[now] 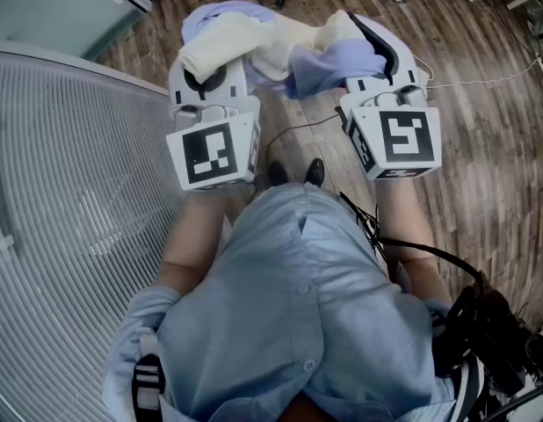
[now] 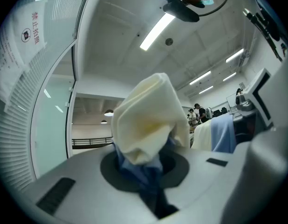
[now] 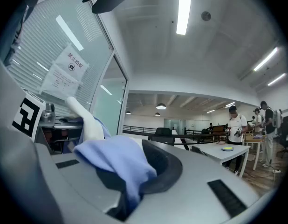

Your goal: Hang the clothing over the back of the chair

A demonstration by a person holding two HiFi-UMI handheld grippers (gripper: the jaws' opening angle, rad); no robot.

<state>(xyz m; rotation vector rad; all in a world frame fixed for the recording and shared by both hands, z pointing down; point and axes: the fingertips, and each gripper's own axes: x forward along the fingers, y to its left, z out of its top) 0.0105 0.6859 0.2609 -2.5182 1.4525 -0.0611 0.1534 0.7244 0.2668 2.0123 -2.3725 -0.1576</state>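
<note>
I hold both tools clenched on the clothing [image 1: 289,47]: L gripper [image 2: 146,167] pinches a cream-and-blue wad, R gripper [image 3: 130,185] a blue fold, w/ the garment bunched between them out in front of me, above the wood floor [image 1: 482,148]. Risk: each bite looks like a small wad at the jaw tips, so pulling the hands apart too hard to spread it could slip fabric out of one side & drop it.

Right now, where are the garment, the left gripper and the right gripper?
garment [image 1: 271,47]: head view, on the cream fold between the two grippers.
left gripper [image 2: 146,174]: left gripper view, at the slot where its jaws pinch the garment.
right gripper [image 3: 127,190]: right gripper view, at the slot where its jaws pinch the garment.
</note>
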